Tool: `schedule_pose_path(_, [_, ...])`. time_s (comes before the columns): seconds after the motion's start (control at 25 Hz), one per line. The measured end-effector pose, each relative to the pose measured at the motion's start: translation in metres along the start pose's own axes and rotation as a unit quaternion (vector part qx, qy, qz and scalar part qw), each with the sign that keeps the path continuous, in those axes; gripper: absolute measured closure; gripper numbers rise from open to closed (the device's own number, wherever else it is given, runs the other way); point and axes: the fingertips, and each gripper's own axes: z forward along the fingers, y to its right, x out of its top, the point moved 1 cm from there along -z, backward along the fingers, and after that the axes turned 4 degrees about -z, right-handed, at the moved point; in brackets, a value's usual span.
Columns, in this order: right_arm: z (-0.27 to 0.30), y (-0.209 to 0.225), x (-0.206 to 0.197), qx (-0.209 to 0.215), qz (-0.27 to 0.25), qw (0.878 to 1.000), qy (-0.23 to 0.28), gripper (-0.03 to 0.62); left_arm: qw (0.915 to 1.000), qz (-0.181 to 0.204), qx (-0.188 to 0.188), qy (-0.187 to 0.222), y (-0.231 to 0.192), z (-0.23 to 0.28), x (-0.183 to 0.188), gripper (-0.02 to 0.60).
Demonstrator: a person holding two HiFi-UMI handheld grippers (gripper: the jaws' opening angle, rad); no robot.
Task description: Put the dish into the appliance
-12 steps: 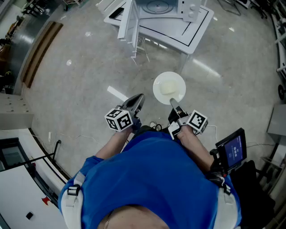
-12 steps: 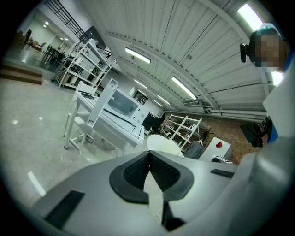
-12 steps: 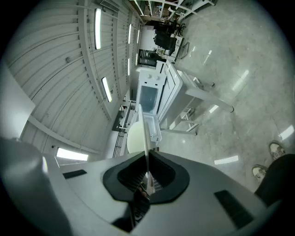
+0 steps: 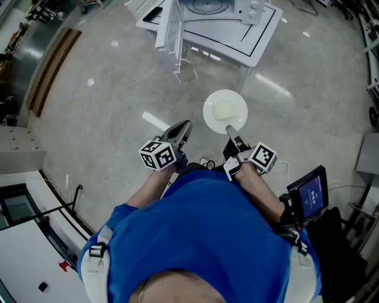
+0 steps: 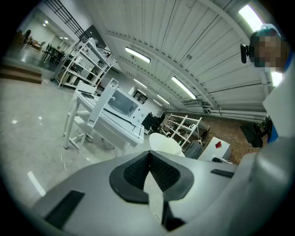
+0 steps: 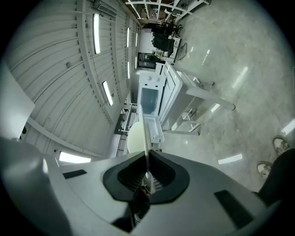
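Two tongs reach out ahead of a person in a blue shirt [image 4: 201, 237]. The right tongs [image 4: 232, 134] are clenched on the near rim of a white plate [image 4: 225, 109], which hangs level above the grey floor [image 4: 112, 89], well short of the microwave [image 4: 207, 7] on the white desk [image 4: 260, 41]. The microwave door [image 5: 105, 99] stands open. In the right gripper view the plate shows edge-on between the pads [image 6: 159, 177]. The left tongs [image 4: 185, 129] are pressed together on nothing, near the plate's left side.

a white table [image 4: 265, 34] on the glossy floor [image 4: 106, 106] carries the open microwave [image 4: 208, 7].
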Motion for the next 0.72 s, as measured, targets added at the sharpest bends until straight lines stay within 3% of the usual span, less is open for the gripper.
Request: schedule_pose_path(0.72, [0.009,-0.004,-0.015,-0.007,0.008,1.0,0.018,0.582,0.9998,0.0,-0.02,-0.009,-0.015,-0.007,0.005,0.575])
